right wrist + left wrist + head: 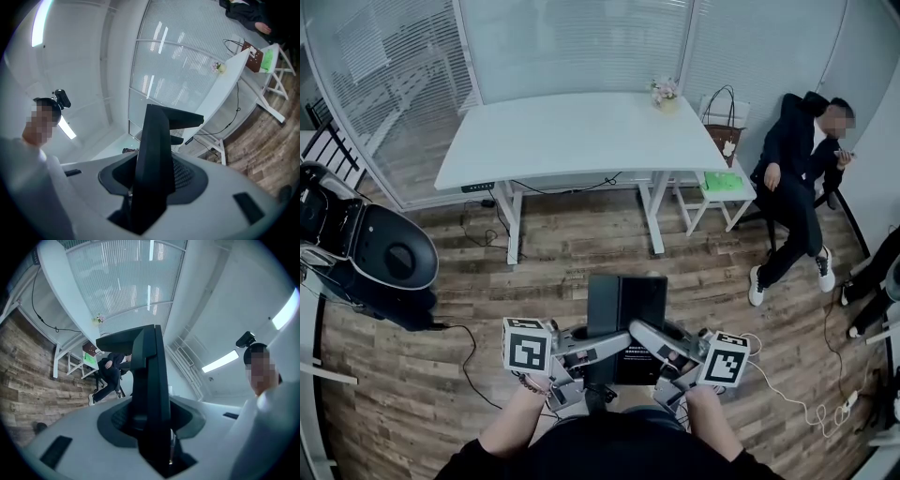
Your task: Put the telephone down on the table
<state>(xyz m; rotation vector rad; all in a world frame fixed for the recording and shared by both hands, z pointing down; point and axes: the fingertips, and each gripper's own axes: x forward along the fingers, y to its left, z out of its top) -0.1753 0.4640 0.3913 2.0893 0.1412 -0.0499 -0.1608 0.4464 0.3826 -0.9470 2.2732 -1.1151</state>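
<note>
The black telephone (626, 323) hangs in the air above the wooden floor, low in the head view, held from both sides. My left gripper (592, 347) presses on its left edge and my right gripper (654, 342) on its right edge. In the left gripper view the telephone (149, 390) stands as a dark slab between the jaws of the left gripper (152, 432). The right gripper view shows the same slab (154, 154) clamped in the right gripper (150, 192). The white table (581, 131) stands farther ahead, apart from the telephone.
A small flower pot (665, 96) sits at the table's far right corner. To the right are a bag (724, 131), a white stool (720, 187) with a green item, and a seated person (797, 178). A black machine (384, 253) stands at the left. Cables lie on the floor.
</note>
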